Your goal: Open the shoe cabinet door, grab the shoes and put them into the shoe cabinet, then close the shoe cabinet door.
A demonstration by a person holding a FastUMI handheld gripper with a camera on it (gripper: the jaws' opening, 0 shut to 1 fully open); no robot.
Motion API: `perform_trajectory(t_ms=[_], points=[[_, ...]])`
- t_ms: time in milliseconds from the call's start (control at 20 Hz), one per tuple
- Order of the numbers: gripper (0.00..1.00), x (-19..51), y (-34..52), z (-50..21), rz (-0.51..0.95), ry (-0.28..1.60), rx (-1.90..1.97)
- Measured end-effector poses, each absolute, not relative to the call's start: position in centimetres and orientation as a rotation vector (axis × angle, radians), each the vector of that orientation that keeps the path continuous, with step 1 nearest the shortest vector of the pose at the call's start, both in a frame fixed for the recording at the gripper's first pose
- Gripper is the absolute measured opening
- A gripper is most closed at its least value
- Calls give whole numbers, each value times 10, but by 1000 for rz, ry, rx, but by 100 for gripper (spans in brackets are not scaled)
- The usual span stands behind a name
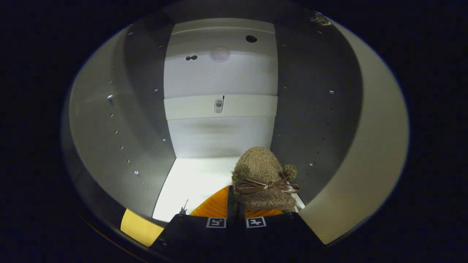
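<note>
I look into the open shoe cabinet [219, 76], with its white back wall straight ahead. A brown fuzzy shoe [264, 168] with a thin leather bow and a small pom-pom sits just ahead of my fingers, toe pointing inward. It is over the right side of the cabinet's white floor [193, 179], close to the right side wall. My gripper [236, 209] is shut on the shoe; its rear edge runs down into the narrow gap between the fingers. Whether the sole rests on the floor is hidden.
Grey side walls [142, 120] with rows of small peg holes flank the compartment on both sides. A white cross strip [248, 106] with a small fitting spans the back wall. The cabinet's pale front edge [369, 160] curves past on the right. Free floor lies left of the shoe.
</note>
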State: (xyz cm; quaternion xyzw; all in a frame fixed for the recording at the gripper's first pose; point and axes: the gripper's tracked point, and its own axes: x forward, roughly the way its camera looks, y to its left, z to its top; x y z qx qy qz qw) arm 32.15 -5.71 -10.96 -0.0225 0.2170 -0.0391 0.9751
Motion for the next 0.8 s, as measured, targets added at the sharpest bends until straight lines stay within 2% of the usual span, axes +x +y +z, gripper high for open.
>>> perform_trajectory(t_ms=[400,700,750,800], points=[[5,428,-72,-180,-83,579,-55],[5,439,-69,-215,-64,650,-68],[10,437,-70,-216,-71,658,-80],[10,431,-70,-216,-79,674,-88]])
